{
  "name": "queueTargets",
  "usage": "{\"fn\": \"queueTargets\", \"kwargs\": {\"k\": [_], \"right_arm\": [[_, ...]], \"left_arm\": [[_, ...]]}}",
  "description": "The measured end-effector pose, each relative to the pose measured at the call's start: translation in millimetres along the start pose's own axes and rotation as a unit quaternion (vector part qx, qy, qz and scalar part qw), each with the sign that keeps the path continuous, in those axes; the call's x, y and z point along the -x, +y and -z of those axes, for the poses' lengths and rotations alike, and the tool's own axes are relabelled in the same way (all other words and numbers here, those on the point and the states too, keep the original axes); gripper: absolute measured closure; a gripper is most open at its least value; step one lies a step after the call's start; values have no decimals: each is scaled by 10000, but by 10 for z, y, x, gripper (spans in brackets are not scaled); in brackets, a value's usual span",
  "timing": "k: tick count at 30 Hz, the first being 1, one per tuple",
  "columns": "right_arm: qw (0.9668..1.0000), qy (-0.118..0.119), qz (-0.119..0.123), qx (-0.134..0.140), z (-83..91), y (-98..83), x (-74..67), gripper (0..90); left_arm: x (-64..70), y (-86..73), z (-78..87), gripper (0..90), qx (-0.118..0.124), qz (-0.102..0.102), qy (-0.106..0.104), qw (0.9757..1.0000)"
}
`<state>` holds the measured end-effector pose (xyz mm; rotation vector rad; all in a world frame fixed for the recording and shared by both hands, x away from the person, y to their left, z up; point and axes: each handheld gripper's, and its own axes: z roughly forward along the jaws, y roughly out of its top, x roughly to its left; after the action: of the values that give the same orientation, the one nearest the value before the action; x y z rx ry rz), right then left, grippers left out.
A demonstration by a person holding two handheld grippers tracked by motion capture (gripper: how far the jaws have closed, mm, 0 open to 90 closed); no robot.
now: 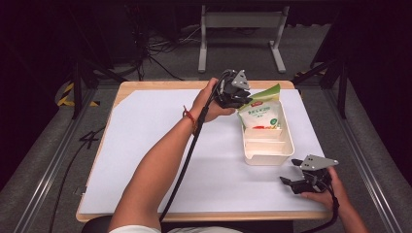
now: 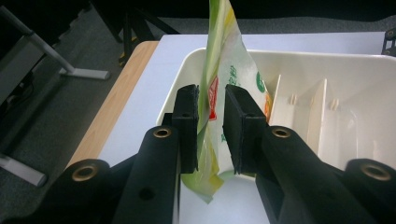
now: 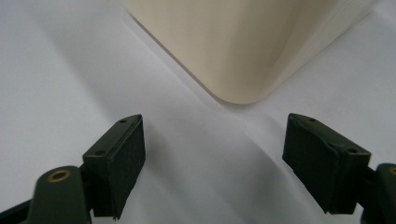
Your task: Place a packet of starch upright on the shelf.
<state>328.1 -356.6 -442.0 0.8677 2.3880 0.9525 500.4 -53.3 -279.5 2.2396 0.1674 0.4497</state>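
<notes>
Left claw [image 2: 211, 128] pinches bag [image 2: 223, 70] upright over tray [image 2: 299, 58] — likely lowering it in; right claw [image 3: 212, 163] spread beside tray.

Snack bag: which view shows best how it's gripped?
Left gripper view: the snack bag sits pinched between the left gripper jaws, over the bin. High view shows its front label, grip hidden. Right gripper view shows the bin's corner.

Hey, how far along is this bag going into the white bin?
Mostly placed: the green and white bag already sits in the far compartment of the white divided bin, leaning upright. In hand: the left claw has its jaws around the bag's edge, not yet released. Left to do: open, pull away. The two nearer compartments look empty. The right claw hangs open beside the bin's near corner, holding nothing.
</notes>
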Motion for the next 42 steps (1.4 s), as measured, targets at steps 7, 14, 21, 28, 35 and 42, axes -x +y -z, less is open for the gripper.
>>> {"fn": "queueTargets", "kwargs": {"k": [7, 14, 21, 28, 35, 42], "right_arm": [[10000, 3, -9, -2, 1, -2, 0, 204], [10000, -2, 8, 3, 2, -2, 0, 204], [10000, -1, 0, 3, 1, -2, 0, 204], [9999, 56, -39, 89, 21, 9, -6, 204], [9999, 22, -28, 96, 24, 9, -8, 204], [9999, 10, -31, 110, 26, 11, -11, 204]], "left_arm": [[15, -56, 84, 735, -64, -114, 29, 9999], [21, -121, 150, 716, -188, -125, 57, 9997], [27, -202, 193, 677, -293, -103, 103, 9995], [85, -330, 211, 545, -424, -153, 376, 9983], [170, -448, 270, 443, -411, -152, 512, 9977], [257, -559, 316, 371, -528, -193, 576, 9968]]}}
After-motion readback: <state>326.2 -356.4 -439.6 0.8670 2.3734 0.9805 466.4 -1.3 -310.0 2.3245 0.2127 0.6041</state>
